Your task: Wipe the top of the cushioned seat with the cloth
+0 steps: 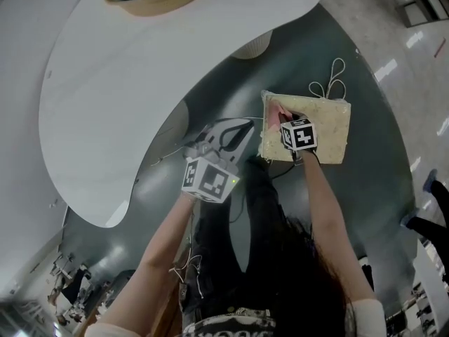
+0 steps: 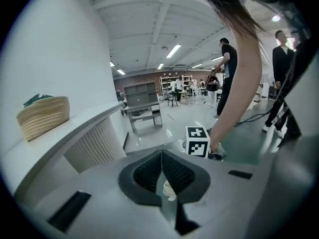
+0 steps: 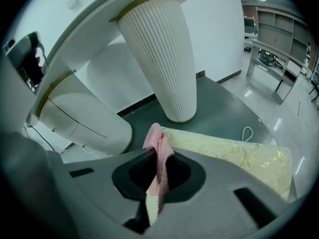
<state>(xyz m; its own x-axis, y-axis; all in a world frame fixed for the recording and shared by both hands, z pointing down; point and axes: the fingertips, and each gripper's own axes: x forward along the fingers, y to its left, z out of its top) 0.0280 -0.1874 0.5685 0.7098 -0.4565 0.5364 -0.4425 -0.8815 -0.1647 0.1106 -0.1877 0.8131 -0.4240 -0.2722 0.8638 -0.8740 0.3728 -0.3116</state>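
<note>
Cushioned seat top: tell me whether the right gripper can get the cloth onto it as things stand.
Probably yes. The right gripper is directly over the cushioned seat, jaws shut on the pink cloth, and nothing shows between them. The left gripper is off to the side.

Soft cloth [image 3: 158,146], embroidered fabric seat [image 3: 239,156], glossy floor [image 2: 174,121].

Head view: high, looking steeply down onto table [image 1: 140,69] and seat [image 1: 333,125]. Left gripper view: low beside the table, facing level into the hall; basket [image 2: 44,116] shared with head view. Right gripper view: close over the seat, facing along it toward a ribbed leg [image 3: 162,59]; both shared with head view.
</note>
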